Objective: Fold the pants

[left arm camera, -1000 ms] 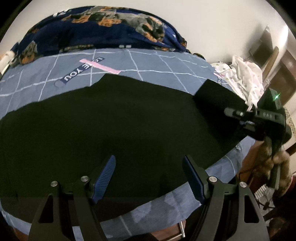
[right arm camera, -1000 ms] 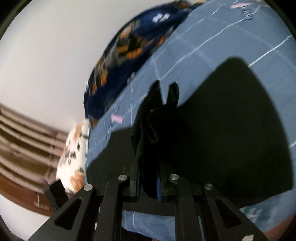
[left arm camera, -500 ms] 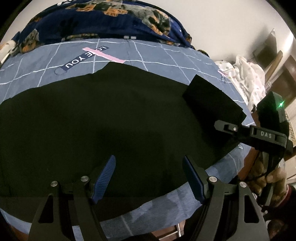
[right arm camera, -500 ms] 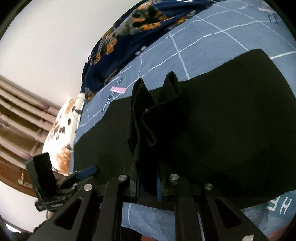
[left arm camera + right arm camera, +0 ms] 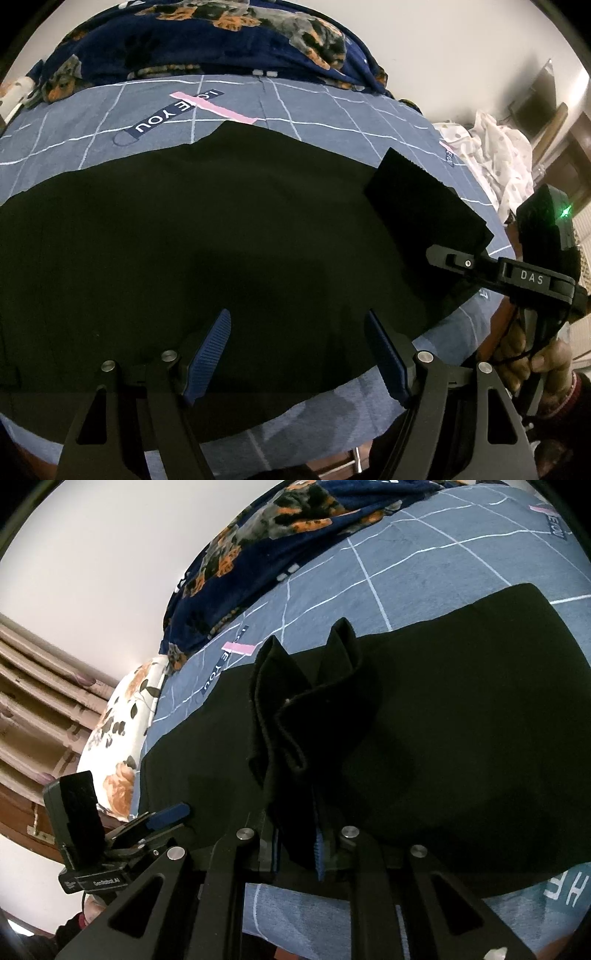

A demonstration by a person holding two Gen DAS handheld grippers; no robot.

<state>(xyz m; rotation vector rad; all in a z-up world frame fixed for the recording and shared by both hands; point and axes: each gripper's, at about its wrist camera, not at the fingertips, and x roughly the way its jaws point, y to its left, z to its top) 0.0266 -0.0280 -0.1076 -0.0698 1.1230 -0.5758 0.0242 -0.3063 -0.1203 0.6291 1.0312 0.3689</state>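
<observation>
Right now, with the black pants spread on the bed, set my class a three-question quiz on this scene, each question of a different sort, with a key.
1. True or false: the left gripper holds a fold of the black pants.
2. Multiple choice: the right gripper has between its pads A) a bunched edge of the pants, B) the floral pillow, C) nothing.
3. Short answer: what do the pants lie on?

Key
1. False. It is open, its blue pads apart above the flat cloth.
2. A. The fabric stands up in folds from the gripper, whose jaws are starting to open.
3. The blue checked bedsheet, in front of the dark floral blanket.
</observation>
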